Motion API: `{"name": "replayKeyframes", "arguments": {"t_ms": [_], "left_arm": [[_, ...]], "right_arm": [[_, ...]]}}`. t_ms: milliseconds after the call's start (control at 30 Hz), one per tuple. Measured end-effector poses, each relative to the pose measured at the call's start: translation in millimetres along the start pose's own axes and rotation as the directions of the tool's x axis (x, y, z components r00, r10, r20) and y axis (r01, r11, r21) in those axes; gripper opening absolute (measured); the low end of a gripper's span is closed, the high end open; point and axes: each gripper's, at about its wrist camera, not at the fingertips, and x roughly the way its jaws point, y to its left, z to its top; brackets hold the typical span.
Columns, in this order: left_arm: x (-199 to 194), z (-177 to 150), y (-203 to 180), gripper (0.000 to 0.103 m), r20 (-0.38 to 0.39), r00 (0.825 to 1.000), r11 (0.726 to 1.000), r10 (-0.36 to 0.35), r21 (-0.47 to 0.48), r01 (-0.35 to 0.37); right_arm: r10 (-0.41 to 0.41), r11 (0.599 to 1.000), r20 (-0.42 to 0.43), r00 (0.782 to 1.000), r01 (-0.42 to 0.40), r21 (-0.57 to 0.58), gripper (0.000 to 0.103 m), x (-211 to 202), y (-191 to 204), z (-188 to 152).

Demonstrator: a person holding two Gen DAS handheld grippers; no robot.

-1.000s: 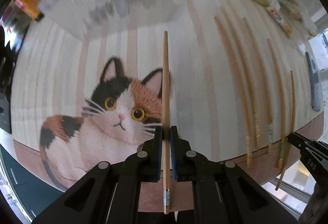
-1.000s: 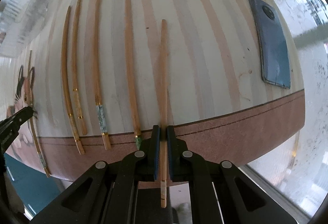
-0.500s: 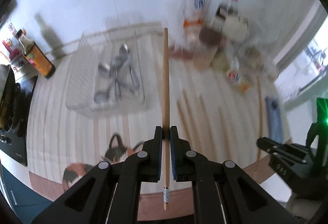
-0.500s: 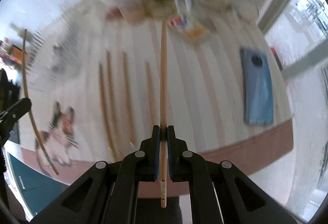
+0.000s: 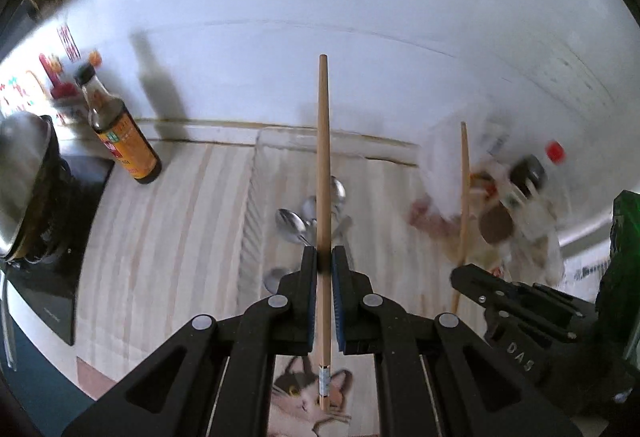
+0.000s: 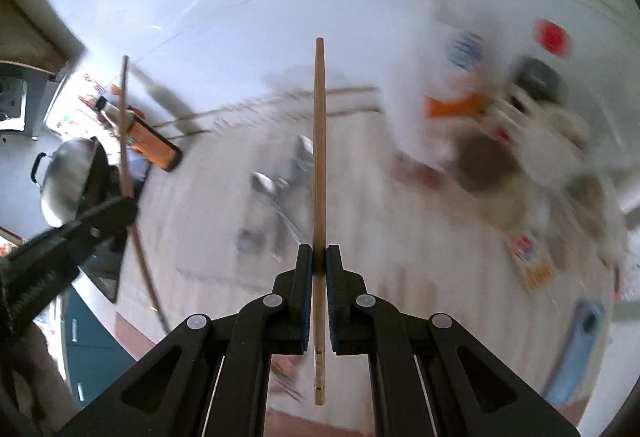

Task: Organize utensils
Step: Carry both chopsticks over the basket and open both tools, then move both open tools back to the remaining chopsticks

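My left gripper is shut on a wooden chopstick that points forward, raised above the striped table. My right gripper is shut on another wooden chopstick, also raised. A clear tray with several metal spoons lies ahead, under both chopstick tips; it also shows in the right wrist view. The right gripper and its chopstick show at the right of the left wrist view. The left gripper's chopstick shows at the left of the right wrist view.
A brown sauce bottle stands at the back left by a metal pot on a black cooktop. Blurred bottles and packets crowd the back right. A blue phone lies at the right. A cat-print mat lies below.
Both grippers have lifted their chopsticks off the table and tilted up toward the back wall, moving forward over the spoon tray. Both stay shut.
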Motion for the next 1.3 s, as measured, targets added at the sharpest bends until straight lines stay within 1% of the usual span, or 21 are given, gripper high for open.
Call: {"name": "replayKeyframes", "arguments": {"t_ms": [133,233,300,400,433,467,533,567,600,633,667,700,733,767,800,900,933,1033,1133,1233,1300], "left_arm": [[39.9,25.0,30.7,0.005,-0.105,0.991,0.994,-0.082,-0.085,0.073],[68.9,34.5,43.8,0.005,-0.166,0.981,0.991,-0.097,-0.104,0.081],[85.0,37.9,47.3,0.005,-0.212,0.972,0.991,-0.105,-0.103,0.085],[95.3,39.3,50.3,0.005,-0.238,0.966,0.993,-0.096,-0.091,0.076],[94.6,38.0,52.1,0.006,-0.232,0.968,0.993,-0.096,-0.090,0.077],[93.7,38.6,52.5,0.007,-0.227,0.970,0.994,-0.086,-0.086,0.068],[91.3,37.6,53.3,0.008,-0.227,0.972,0.997,-0.055,-0.064,0.042],[90.4,37.5,53.7,0.012,-0.225,0.974,0.999,-0.028,-0.047,0.017],[89.5,36.2,53.1,0.015,-0.219,0.976,1.000,0.001,-0.026,-0.006],[85.9,34.4,52.7,0.023,-0.206,0.978,0.999,0.029,-0.007,-0.031],[81.3,32.6,52.9,0.037,-0.183,0.981,0.998,0.061,0.009,-0.060],[76.2,30.5,52.5,0.045,-0.156,0.983,0.995,0.097,0.025,-0.094],[69.2,27.1,51.6,0.059,-0.121,0.984,0.991,0.130,0.036,-0.127],[62.6,24.2,51.1,0.070,-0.082,0.984,0.987,0.161,0.042,-0.158],[55.7,20.1,48.5,0.074,-0.041,0.980,0.980,0.195,0.049,-0.193],[37.4,8.4,46.8,0.092,0.061,0.964,0.965,0.260,0.028,-0.262],[32.3,3.9,46.3,0.103,0.082,0.962,0.964,0.262,0.014,-0.264],[24.0,-8.3,41.4,0.103,0.101,0.966,0.971,0.239,-0.002,-0.240],[17.8,-22.0,28.1,0.103,0.119,0.962,0.968,0.246,0.007,-0.249],[13.2,-41.9,11.3,0.103,0.132,0.957,0.966,0.257,-0.004,-0.259],[13.9,-57.9,-4.8,0.103,0.134,0.965,0.973,0.227,0.015,-0.231]], "right_arm": [[0.029,0.999,-0.077,0.997,-0.026,0.039,0.007,43.9,19.4,38.3],[0.017,0.999,-0.112,0.994,-0.012,0.046,0.007,70.7,28.2,53.7],[0.016,0.999,-0.158,0.987,-0.010,0.040,0.007,90.9,31.9,60.3],[-0.014,1.000,-0.219,0.976,0.018,0.016,0.008,115.2,37.7,63.4],[-0.019,1.000,-0.232,0.972,0.024,0.016,0.011,118.7,37.2,62.8],[-0.022,1.000,-0.236,0.971,0.026,0.017,0.023,119.8,37.0,61.8],[-0.036,0.999,-0.218,0.975,0.041,0.018,0.040,114.9,34.3,58.4],[-0.040,0.999,-0.209,0.977,0.046,0.022,0.040,113.1,32.8,57.1],[-0.045,0.998,-0.202,0.978,0.052,0.029,0.040,109.4,29.5,56.1],[-0.048,0.998,-0.192,0.980,0.056,0.034,0.040,104.7,27.0,55.0],[-0.053,0.997,-0.179,0.982,0.060,0.038,0.040,98.7,24.1,53.2],[-0.062,0.997,-0.166,0.984,0.070,0.041,0.040,92.4,21.1,50.9],[-0.074,0.996,-0.154,0.985,0.082,0.046,0.040,86.2,18.2,48.1],[-0.084,0.995,-0.139,0.987,0.091,0.050,0.040,78.0,14.8,45.3],[-0.095,0.993,-0.120,0.988,0.102,0.055,0.040,68.8,11.2,40.9],[-0.123,0.989,-0.069,0.990,0.128,0.081,0.049,43.4,-2.9,25.1],[-0.127,0.987,-0.052,0.991,0.131,0.095,0.054,35.7,-8.8,17.9],[-0.139,0.982,0.002,0.990,0.138,0.130,0.064,11.8,-28.9,-5.9],[-0.174,0.974,0.033,0.984,0.167,0.154,0.065,-9.8,-52.4,-30.6],[-0.208,0.961,0.022,0.978,0.200,0.191,0.065,-24.8,-81.1,-56.1],[-0.228,0.948,-0.007,0.974,0.223,0.228,0.065,-28.8,-103.4,-76.2]]}}
